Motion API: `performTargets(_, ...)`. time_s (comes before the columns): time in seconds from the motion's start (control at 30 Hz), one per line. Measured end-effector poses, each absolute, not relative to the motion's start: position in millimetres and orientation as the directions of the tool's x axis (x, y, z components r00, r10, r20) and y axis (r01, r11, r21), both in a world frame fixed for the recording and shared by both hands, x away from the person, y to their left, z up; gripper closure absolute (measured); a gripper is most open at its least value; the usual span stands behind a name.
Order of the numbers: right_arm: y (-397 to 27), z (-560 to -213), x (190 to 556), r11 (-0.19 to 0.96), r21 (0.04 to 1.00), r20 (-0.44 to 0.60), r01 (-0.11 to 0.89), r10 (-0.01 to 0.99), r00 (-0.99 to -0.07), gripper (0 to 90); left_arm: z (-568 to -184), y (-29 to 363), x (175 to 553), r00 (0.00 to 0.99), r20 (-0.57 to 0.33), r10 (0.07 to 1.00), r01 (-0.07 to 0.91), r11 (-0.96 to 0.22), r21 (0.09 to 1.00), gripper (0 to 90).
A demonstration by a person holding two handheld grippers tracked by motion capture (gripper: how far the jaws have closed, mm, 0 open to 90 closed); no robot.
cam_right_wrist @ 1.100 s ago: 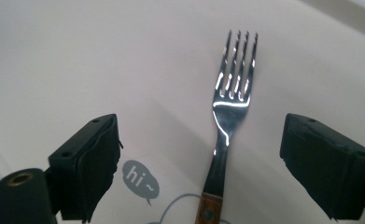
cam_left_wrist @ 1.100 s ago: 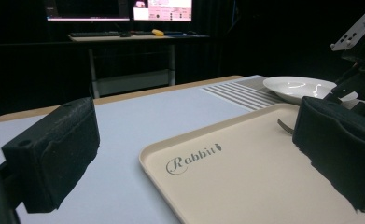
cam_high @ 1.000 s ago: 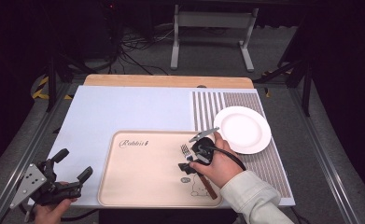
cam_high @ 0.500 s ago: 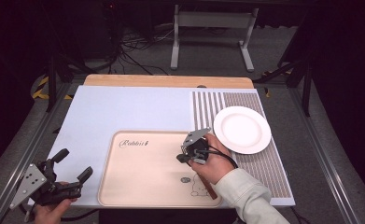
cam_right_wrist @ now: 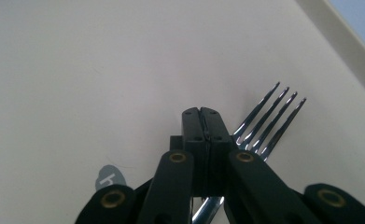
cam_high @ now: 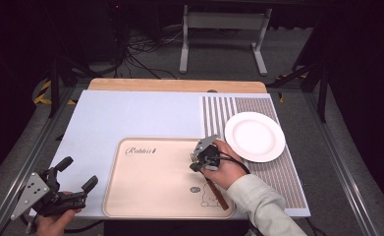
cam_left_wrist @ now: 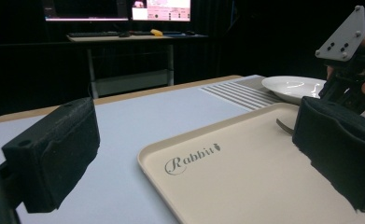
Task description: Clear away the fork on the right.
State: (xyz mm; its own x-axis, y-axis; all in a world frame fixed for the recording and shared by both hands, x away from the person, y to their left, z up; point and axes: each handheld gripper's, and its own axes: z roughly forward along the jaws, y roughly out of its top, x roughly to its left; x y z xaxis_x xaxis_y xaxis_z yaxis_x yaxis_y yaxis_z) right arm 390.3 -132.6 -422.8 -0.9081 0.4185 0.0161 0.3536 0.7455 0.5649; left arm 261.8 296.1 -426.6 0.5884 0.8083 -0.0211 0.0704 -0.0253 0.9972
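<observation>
One fork lay on the tray, a bright steel one with four slim, pointed tines that fanned slightly and caught the light along their edges. In the high view its brown handle ran back toward the near edge beside the small bear print, partly under the person's right hand. The right gripper sat over the fork's neck in the right part of the tray, near the plate; in the right gripper view its two black jaws were pressed flat together, and the shiny neck showed below and behind them, the tines reaching out just right of the tips. Whether the jaws actually pinched the metal or merely lay shut on top of it could not be told. They had just been closing. The left gripper was held at the near left corner of the table, off the tray's left edge, its jaws spread wide with nothing between them; its own view looked across the "Rabbit" lettering toward the plate. By count: one fork, one cream tray, one white plate, lying on the striped part of the mat at the right, and two grippers, one in each hand.
</observation>
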Motion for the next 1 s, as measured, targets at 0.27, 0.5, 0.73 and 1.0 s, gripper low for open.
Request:
performTargets(0.27, -133, -430, 392, 0.763, 0.534, 0.009, 0.364, 0.425, -0.905, 90.0, -427, 296, 262, 0.589, -0.021, 0.808, 0.071, -0.026, 0.997, 1.5)
performTargets(0.5, -132, -433, 392, 0.774, 0.514, 0.007, 0.369, 0.427, -0.904, 90.0, -427, 296, 262, 0.589, -0.02, 0.808, 0.071, -0.026, 0.997, 1.5)
performTargets(0.73, -133, -433, 394, 0.772, 0.509, -0.009, 0.381, 0.447, -0.894, 90.0, -427, 296, 262, 0.589, -0.021, 0.808, 0.07, -0.026, 0.997, 1.5)
performTargets(1.0, -142, -432, 398, 0.762, 0.503, -0.027, 0.409, 0.487, -0.873, 90.0, -427, 296, 262, 0.589, -0.021, 0.808, 0.071, -0.026, 0.997, 1.5)
